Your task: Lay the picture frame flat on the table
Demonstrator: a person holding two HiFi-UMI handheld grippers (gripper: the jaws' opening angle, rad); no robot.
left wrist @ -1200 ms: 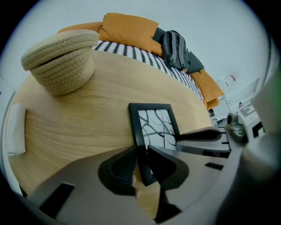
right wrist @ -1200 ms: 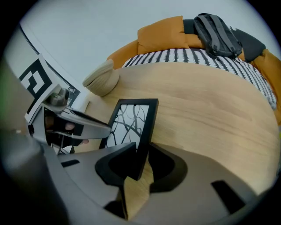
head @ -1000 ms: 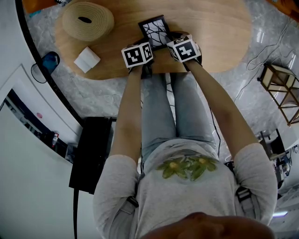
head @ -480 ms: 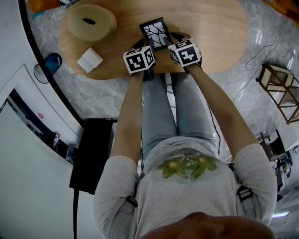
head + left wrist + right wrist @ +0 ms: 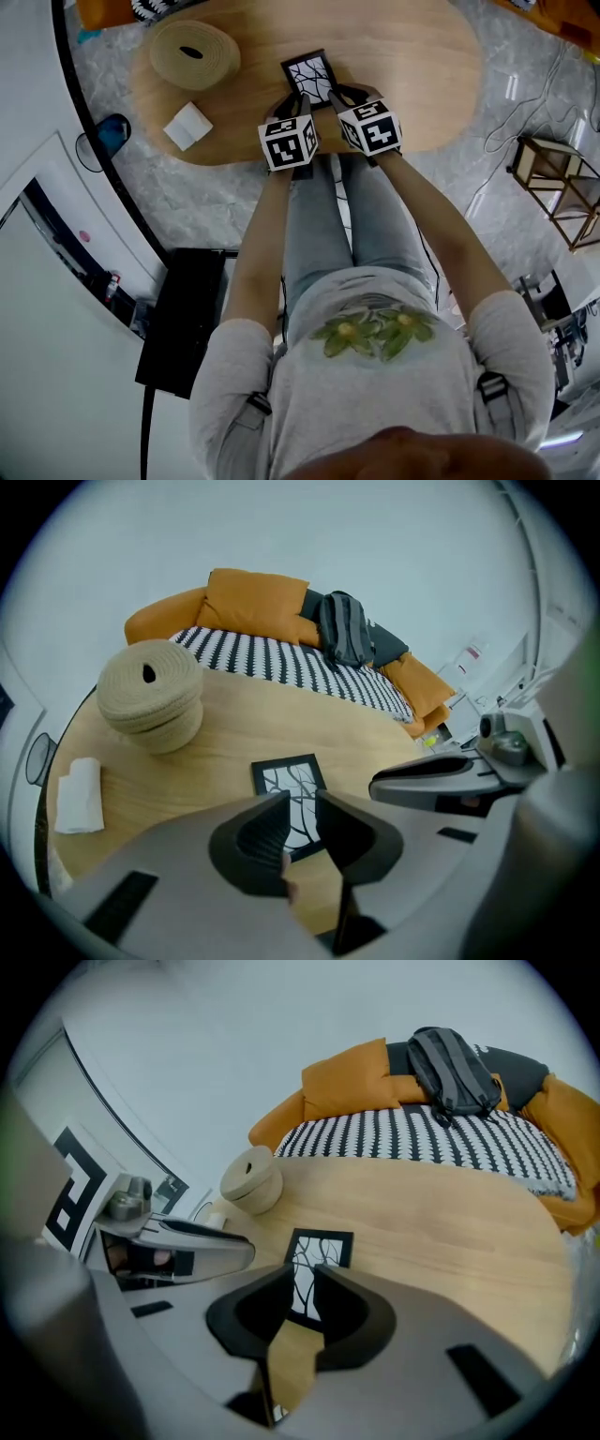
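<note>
The picture frame is lying flat on the table, just ahead of and below both tongs, its long axis running the way they are pointing. The left gripper and right gripper are hovering about equally near its near edge. Their jaws have just been closing to a narrow gap and are gripping nothing.

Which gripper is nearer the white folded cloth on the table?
Left. The left gripper hangs right of the cloth, over the table's near edge; the right gripper sits farther right, beyond it. Both grippers' fingers have just been closing with nothing between them.
</note>
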